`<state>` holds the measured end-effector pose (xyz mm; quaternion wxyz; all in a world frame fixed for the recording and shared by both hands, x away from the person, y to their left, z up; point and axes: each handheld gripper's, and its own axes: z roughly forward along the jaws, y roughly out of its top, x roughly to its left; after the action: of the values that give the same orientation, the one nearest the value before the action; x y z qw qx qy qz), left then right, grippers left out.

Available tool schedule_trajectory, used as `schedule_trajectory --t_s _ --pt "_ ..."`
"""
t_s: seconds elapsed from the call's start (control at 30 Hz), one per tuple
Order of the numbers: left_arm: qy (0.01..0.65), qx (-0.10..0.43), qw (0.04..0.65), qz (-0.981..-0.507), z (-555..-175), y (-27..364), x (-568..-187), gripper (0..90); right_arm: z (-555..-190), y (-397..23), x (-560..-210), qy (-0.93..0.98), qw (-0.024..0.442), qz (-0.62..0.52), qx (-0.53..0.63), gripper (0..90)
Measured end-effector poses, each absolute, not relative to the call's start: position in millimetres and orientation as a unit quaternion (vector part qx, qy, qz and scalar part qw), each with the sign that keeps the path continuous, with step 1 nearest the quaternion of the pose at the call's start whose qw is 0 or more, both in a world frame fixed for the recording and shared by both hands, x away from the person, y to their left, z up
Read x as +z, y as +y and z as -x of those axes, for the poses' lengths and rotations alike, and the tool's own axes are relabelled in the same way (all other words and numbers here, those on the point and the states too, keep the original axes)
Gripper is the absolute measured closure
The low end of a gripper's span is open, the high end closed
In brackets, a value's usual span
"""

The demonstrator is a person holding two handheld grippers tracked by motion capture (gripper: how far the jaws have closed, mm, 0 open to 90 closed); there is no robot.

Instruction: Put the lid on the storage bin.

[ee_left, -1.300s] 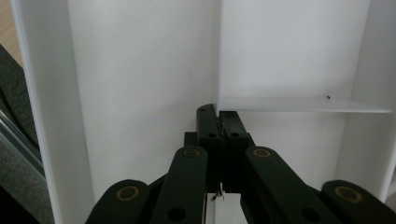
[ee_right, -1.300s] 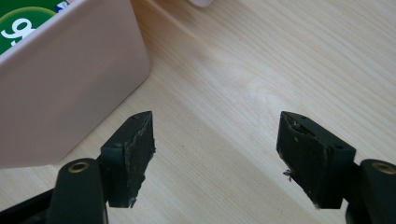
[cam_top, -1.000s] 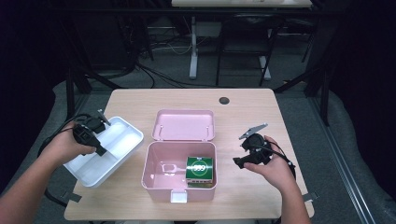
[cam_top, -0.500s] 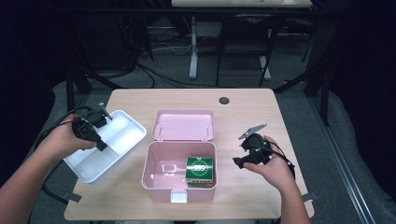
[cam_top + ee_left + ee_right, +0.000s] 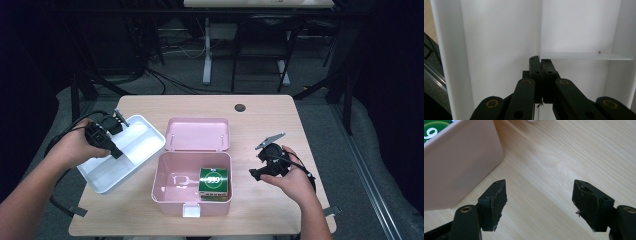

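At the left of the tabletop (image 5: 260, 107), your left hand-held gripper (image 5: 111, 131) is clamped on the inner divider of the white tray (image 5: 131, 155) — tray tilted beside the open pink box (image 5: 192, 187). Your right hand-held gripper (image 5: 261, 165) — jaws apart, empty — sits right of the box.

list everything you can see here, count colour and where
white tray: 1, white, with an inner divider, left part of the table, held by its divider
pink box: 1, pink, table centre, lid open and lying back
green packet: 1, green with white print, inside the pink box at its right
round dark spot: 1, dark, far side of the table
table: 1, light wood
left gripper: 1, black, jaws shut on the white tray divider
right gripper: 1, black, jaws open above bare table, right of the pink box
hands: 2, one on each gripper
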<state>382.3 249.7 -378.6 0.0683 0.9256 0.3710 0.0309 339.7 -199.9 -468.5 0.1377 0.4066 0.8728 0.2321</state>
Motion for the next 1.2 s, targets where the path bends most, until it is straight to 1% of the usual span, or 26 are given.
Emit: schedule_trajectory --t_s 0.43,0.67,0.83,0.97,1.2 --pt "0.302 0.026 0.068 -0.951 -374.5 213.8 -375.0 89.4 -339.4 -199.7 -468.0 0.872 0.138 -0.407 0.233 27.6" --pt "0.249 0.025 0.075 -0.965 -369.7 191.7 -373.7 89.4 -339.6 -199.3 -469.2 0.873 0.136 -0.406 0.233 27.6" --pt "0.206 0.022 0.067 -0.976 -363.4 172.5 -372.5 89.3 -339.7 -199.4 -468.8 0.874 0.133 -0.407 0.229 27.6" --pt "0.177 0.029 0.063 -0.982 -358.4 155.5 -372.7 89.3 -339.5 -198.9 -470.4 0.873 0.133 -0.407 0.233 27.6" --pt "0.143 0.028 0.054 -0.988 -356.6 129.7 -376.0 89.4 -339.0 -199.6 -470.1 0.872 0.130 -0.408 0.236 27.5"
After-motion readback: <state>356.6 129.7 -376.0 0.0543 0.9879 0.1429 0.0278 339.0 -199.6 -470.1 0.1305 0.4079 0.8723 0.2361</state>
